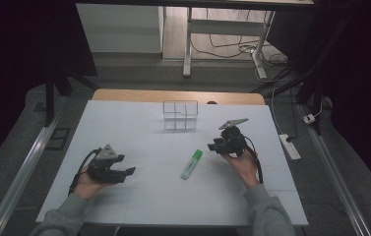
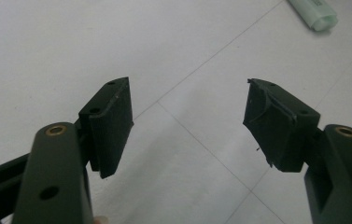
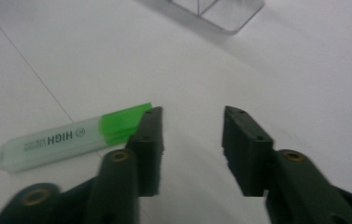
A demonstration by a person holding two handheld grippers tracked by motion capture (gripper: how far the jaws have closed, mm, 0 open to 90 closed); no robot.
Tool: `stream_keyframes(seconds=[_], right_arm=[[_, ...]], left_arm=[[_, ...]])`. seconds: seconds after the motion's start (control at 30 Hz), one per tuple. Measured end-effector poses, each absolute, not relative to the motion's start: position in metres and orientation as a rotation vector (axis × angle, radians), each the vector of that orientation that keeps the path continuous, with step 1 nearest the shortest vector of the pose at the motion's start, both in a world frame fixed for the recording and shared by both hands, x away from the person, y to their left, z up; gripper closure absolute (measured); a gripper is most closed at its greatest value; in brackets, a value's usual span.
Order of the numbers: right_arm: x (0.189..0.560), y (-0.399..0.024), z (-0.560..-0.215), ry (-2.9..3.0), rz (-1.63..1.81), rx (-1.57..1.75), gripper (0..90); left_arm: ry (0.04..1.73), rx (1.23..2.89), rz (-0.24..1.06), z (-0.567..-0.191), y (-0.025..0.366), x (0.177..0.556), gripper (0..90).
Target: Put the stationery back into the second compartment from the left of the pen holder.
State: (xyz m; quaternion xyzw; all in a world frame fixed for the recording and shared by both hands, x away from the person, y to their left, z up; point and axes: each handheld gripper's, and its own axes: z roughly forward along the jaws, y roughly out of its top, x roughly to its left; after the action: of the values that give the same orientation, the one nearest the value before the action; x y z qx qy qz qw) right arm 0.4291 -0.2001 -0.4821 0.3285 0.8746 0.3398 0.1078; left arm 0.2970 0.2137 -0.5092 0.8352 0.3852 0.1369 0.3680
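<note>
The left gripper is holding its two black jaws wide apart, rising from the lower left and lower right of the frame. Nothing is lying between them. The white table is showing thin crossing lines behind. A pale green highlighter is poking in at the upper right, well apart from the jaws.

Glossy plastic highlighter, clear smooth plastic organiser, matt white tabletop.
</note>
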Motion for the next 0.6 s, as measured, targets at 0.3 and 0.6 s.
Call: stream_keyframes(seconds=[0.3,0.6], right_arm=[[0.433,-0.181,-0.494,2.653,0.941,0.9,89.1],[0.447,-0.169,-0.508,2.659,0.919,0.912,89.1]], left_arm=[[0.986,2.155,0.354,-0.51,0.212,0.298,32.3],[0.987,2.153,0.36,-0.51,0.213,0.298,32.3]])
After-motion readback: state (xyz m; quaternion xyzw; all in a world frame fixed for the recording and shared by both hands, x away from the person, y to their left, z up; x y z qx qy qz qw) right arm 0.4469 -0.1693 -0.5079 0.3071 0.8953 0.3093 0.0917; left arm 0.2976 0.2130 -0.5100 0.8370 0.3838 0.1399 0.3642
